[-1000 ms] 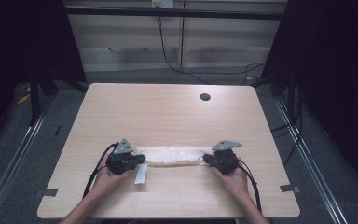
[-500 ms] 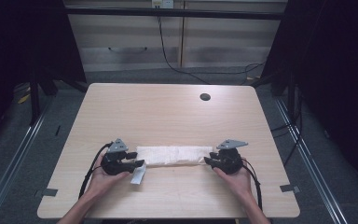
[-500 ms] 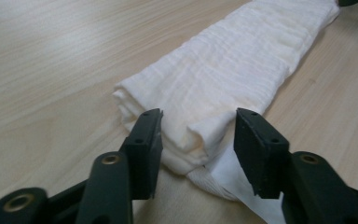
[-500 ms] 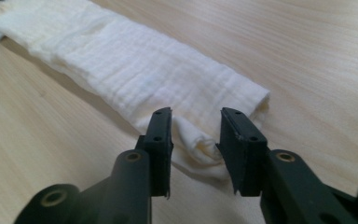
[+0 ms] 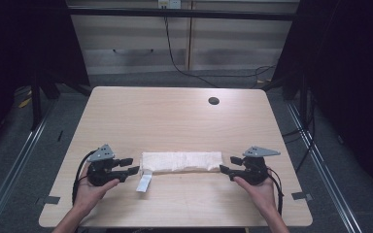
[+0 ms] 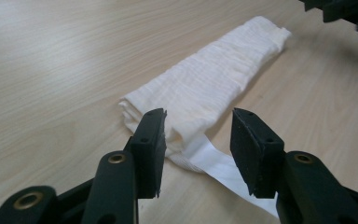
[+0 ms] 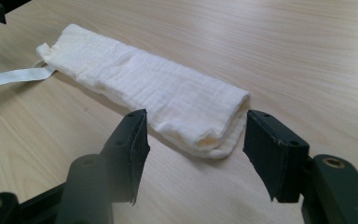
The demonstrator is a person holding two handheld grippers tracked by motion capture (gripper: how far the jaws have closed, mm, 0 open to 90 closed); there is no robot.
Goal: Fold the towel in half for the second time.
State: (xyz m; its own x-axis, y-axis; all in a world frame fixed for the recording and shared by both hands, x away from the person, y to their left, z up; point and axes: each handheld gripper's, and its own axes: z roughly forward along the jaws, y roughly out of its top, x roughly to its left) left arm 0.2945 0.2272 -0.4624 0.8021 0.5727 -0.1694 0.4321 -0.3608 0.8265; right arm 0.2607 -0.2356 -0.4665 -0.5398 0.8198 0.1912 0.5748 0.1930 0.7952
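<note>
both tools stand with their jaws apart and nothing between the pads, and both have just been opening. left tool (image 5: 130, 166) sits in the person's left hand (image 5: 91, 190) just off the left end of the folded white cloth (image 5: 181, 161), clear of it; in the left gripper view (image 6: 198, 140) the cloth's near end (image 6: 200, 88) lies just beyond the spread pads, with a flat white tag (image 6: 223, 170) trailing out from under it toward the camera. right tool (image 5: 228, 165), in the right hand (image 5: 260, 190), points at the cloth's other end and is close to it without touching; the right gripper view (image 7: 193, 135) shows the folded end (image 7: 168, 100) lying just ahead of the gap. the cloth lies as a long narrow bundle across the near part of the desk (image 5: 175, 116), between the two tools. the desk is pale wood with a round dark cable hole (image 5: 213, 101) near its far edge. beyond it are light cabinet fronts (image 5: 136, 48) with a black cable (image 5: 175, 53) hanging down, grey floor and dark surroundings to either side.
</note>
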